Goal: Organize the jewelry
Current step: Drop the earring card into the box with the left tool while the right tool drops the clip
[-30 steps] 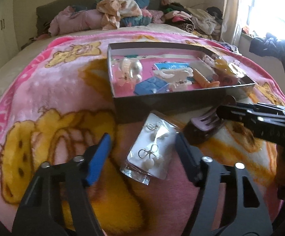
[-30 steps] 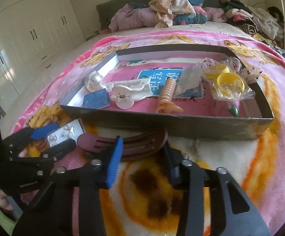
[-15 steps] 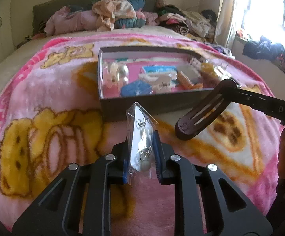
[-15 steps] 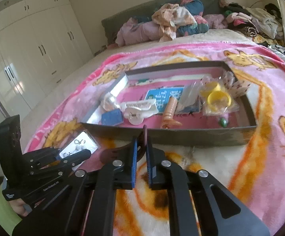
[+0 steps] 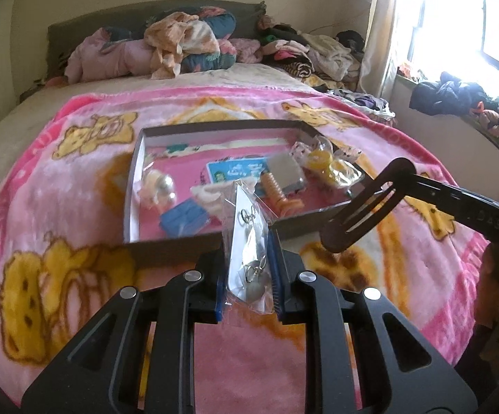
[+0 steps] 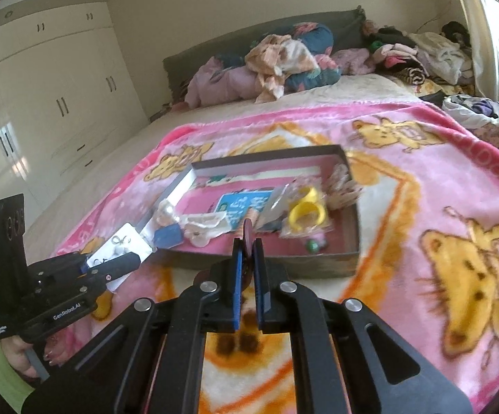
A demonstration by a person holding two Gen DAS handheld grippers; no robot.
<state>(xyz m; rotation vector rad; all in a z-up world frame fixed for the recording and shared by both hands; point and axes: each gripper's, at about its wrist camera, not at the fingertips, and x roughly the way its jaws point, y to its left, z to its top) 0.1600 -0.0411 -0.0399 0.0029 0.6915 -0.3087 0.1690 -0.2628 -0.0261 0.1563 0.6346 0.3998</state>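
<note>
A big bed (image 5: 187,86) fills the room, and a pink blanket (image 5: 59,207) with yellow bears covers the near part of it. A heap of clothes (image 5: 180,45) lies at the far end by the headboard. White wardrobes (image 6: 42,96) stand along one wall, and a bright window (image 5: 473,17) is on the other side.

A dark flat box (image 5: 166,248) sits on the blanket. It holds many small things: a yellow ring in a bag (image 6: 306,210), a blue card (image 5: 239,170), an orange spiral clip (image 5: 278,196), a small blue case (image 5: 183,219) and a white hair clip (image 6: 202,226). They crowd the middle of the box. The blanket around the box is bare on the near side and far side.

The left gripper (image 5: 249,276) is shut tight on a small clear bag of earrings (image 5: 249,241), which stands up above the near wall of the box. The right gripper (image 6: 247,276) is shut tight on a dark brown hair clip (image 5: 363,214), held in the air just over the box's near corner. The two grippers are near each other but not touching.
</note>
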